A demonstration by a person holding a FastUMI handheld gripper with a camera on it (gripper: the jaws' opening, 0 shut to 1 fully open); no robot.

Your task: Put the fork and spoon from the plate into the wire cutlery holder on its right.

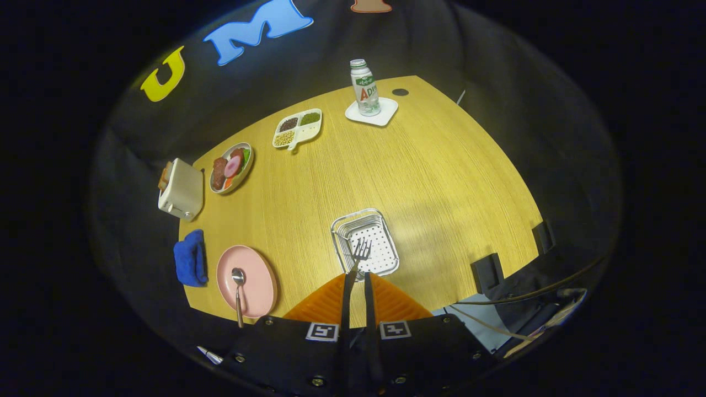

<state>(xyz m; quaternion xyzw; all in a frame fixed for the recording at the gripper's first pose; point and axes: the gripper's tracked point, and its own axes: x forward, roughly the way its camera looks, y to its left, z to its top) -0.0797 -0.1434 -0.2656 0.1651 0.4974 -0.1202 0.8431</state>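
My gripper (357,274) is shut on the fork (361,251), whose tines stick out ahead of the fingertips. The fork hangs high above the wire cutlery holder (365,240), a shiny mesh basket with a white perforated floor in the middle of the wooden table. Left of the holder lies the pink plate (255,270). The spoon (238,289) rests on the plate, bowl toward the plate's middle and handle reaching past the near rim.
A blue cloth (190,258) lies left of the plate. Further back stand a white toaster (181,189), a plate of food (231,167), a divided tray (298,128) and a bottle (365,87) on a white coaster. Black clamps (487,272) and cables sit at the table's right edge.
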